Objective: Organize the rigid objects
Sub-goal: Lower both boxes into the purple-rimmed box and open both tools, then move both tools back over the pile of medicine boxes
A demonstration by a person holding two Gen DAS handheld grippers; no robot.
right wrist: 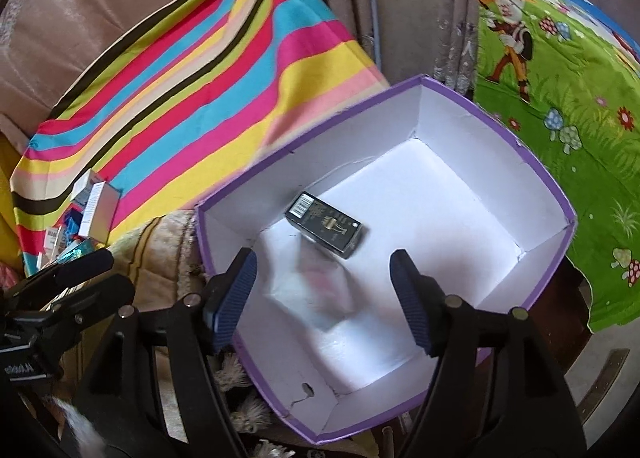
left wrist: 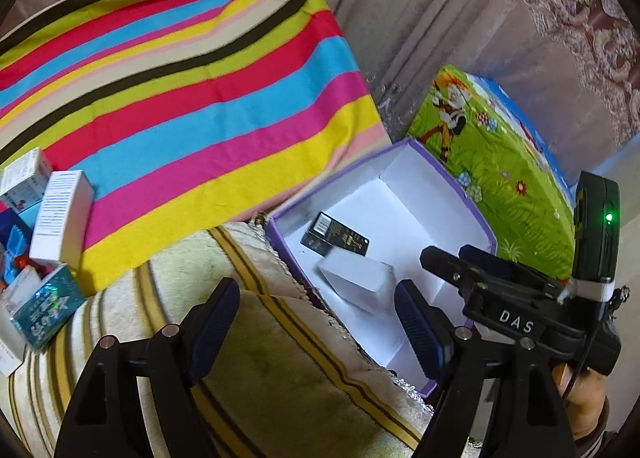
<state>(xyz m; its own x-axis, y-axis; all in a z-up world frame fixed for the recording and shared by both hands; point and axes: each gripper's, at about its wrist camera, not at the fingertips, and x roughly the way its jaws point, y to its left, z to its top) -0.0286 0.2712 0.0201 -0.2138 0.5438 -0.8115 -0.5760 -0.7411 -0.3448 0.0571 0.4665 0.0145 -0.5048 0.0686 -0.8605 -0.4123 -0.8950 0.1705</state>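
Hovering spread and empty, right gripper and left gripper risk clipping the purple box, tipping it

Matt white-lined cardboard box, glossy black carton, soft striped cloth, ribbed tong pads

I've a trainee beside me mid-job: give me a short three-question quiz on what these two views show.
1. True or false: the purple-rimmed box already holds a black carton.
2. The right gripper is: A) shut on the white carton, B) open above the box, C) out of view.
3. Where do the cartons not yet sorted lie?

Key: 1 true. 2 B; the white carton shows blurred below it, free of its pads. 3 On the striped cloth, left of the box.
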